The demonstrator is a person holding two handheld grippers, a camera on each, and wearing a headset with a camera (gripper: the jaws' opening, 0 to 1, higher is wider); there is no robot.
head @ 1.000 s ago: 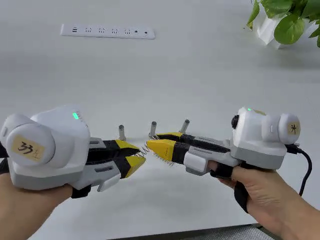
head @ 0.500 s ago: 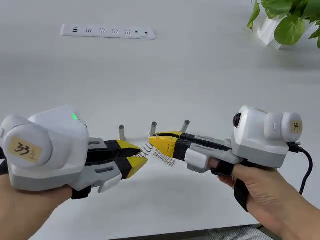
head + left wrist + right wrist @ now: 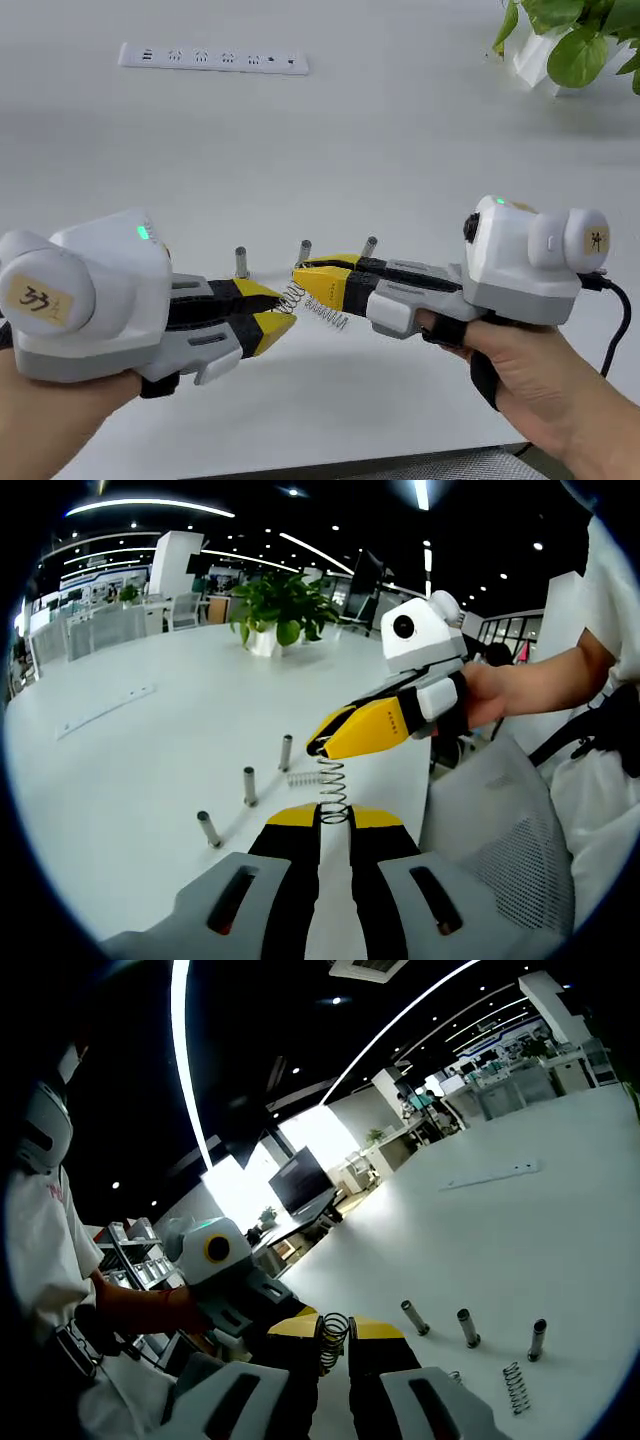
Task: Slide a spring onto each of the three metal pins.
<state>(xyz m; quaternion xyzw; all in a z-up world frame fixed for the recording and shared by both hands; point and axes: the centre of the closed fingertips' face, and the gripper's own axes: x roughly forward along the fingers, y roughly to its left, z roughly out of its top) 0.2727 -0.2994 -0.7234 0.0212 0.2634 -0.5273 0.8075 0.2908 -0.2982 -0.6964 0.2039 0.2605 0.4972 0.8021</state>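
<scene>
Springs: held spring (image 3: 291,297) hangs in the air between the tips of the two grippers; loose spring (image 3: 326,313) lies flat on the table (image 3: 400,150).
Left gripper (image 3: 284,308): jaws narrow, pinching one end of the held spring.
Power strip (image 3: 212,58): far back on the left.
Pins (image 3: 304,252): three stand upright in a row, all bare; the loose spring lies just in front of them.
Right gripper (image 3: 297,277): jaws nearly together on the other end of the held spring.
Plant (image 3: 570,40): far right corner.
</scene>
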